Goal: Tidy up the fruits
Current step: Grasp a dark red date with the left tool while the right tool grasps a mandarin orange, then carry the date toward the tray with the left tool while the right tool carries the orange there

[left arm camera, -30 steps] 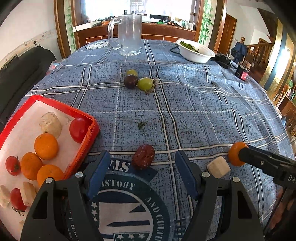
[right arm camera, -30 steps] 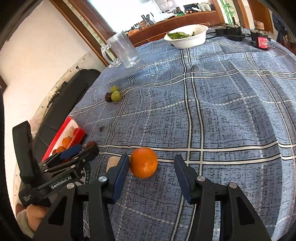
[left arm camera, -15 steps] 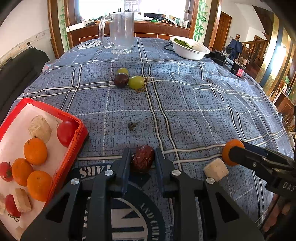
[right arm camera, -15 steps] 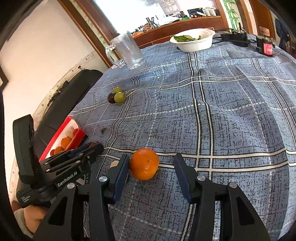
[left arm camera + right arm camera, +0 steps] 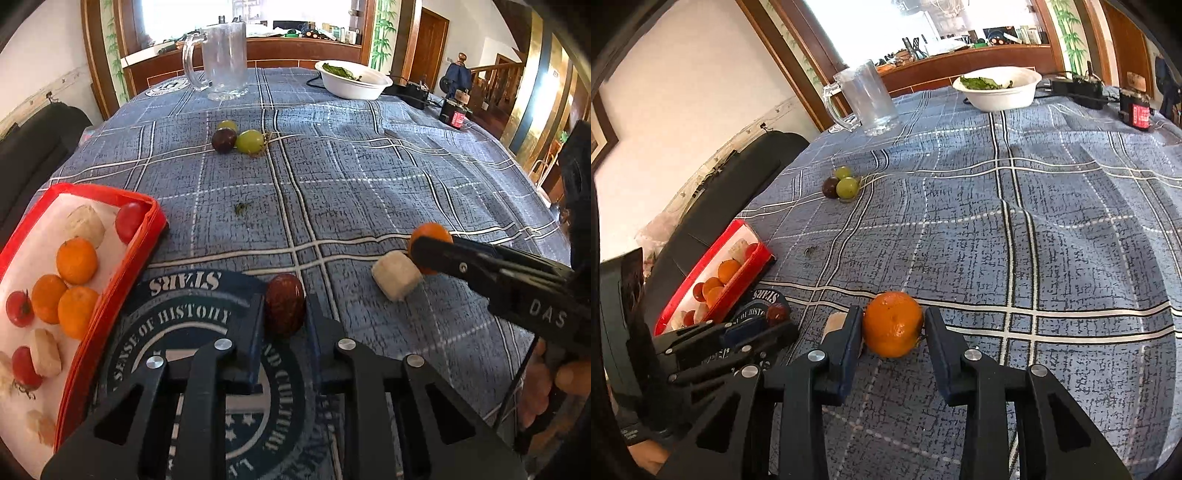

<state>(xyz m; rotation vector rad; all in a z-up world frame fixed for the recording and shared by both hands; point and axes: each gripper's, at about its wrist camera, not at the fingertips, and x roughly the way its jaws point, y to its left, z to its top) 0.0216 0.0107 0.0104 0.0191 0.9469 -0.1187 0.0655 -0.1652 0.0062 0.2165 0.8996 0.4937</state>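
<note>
Both tools are down on the counter at once here: the left tool (image 5: pixel 285 314) has its jaws pinched onto the dark red date (image 5: pixel 285 304), which sits on the blue cloth just beside the red tray (image 5: pixel 110 295), while the right tool (image 5: pixel 893 328) has just been closing in around the orange (image 5: pixel 893 324), blue pads right at its flanks, the left one touching, the right one with hardly a gap to see. That date looks small, wrinkled and a bit soft, so a light squeeze across its middle should do; too hard and it may squash. The orange is round, firm-skinned and likely to roll, so the widest part is the place to grip. A pale chunk (image 5: pixel 396 275) lies touching the orange, and three grapes (image 5: pixel 238 139) wait well apart, farther up the cloth
</note>
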